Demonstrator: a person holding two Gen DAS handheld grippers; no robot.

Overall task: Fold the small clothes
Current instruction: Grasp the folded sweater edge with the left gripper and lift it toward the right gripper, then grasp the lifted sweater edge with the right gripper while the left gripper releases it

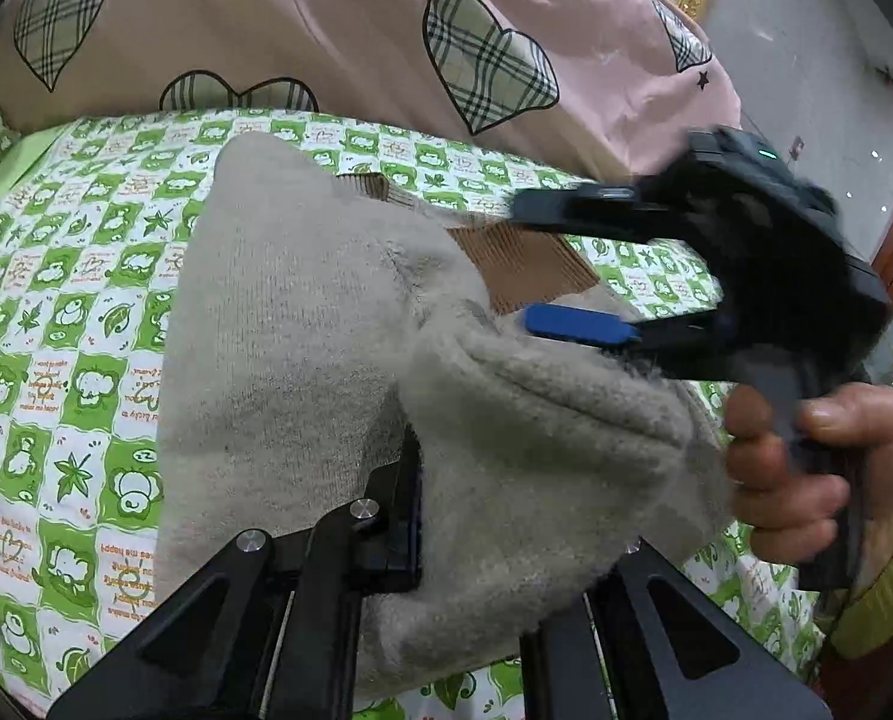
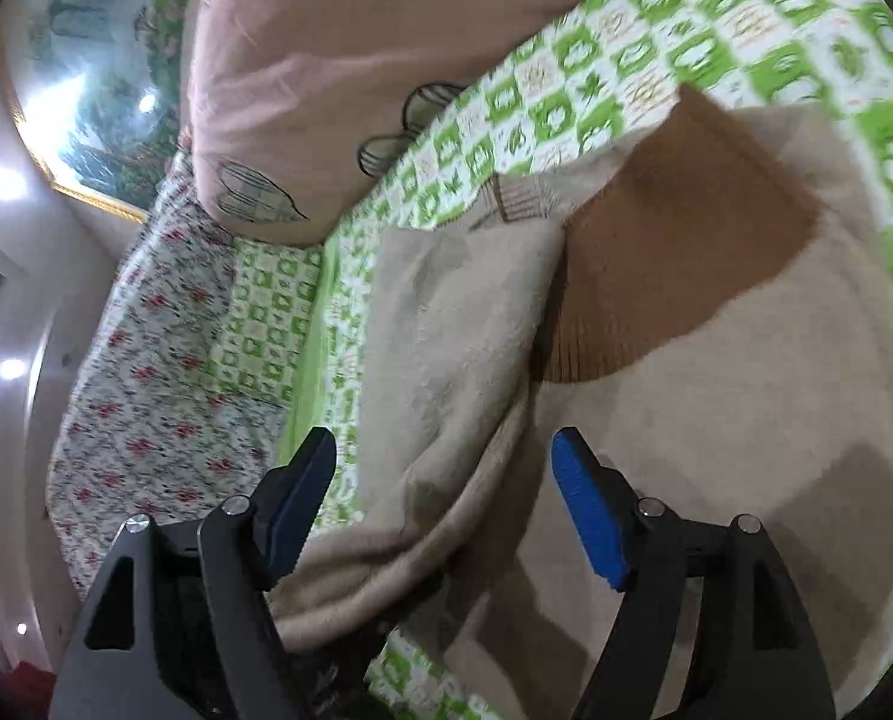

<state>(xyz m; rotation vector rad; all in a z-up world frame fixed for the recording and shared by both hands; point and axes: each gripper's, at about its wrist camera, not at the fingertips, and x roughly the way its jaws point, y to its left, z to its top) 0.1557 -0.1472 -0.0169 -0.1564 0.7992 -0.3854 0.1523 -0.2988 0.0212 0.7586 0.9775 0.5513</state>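
Observation:
A beige knitted sweater (image 1: pixel 296 330) with a brown ribbed band (image 1: pixel 530 264) lies on the bed. One part of it is lifted and draped over my left gripper (image 1: pixel 476 510), which is shut on the sweater; cloth hides its fingertips. In the left wrist view my right gripper (image 1: pixel 542 270) stands open at the right, above the ribbed band, with a hand (image 1: pixel 806 468) on its handle. In the right wrist view the right gripper (image 2: pixel 443 441) has its jaws wide apart over a fold of the sweater (image 2: pixel 716 420), and its pads do not press on it.
A green and white checked sheet (image 1: pixel 56 330) covers the bed. A pink quilt with plaid hearts (image 1: pixel 326 30) is heaped behind the sweater. A floral cloth (image 2: pixel 146 390) lies at the bed's edge, below a gold-framed picture (image 2: pixel 86 90).

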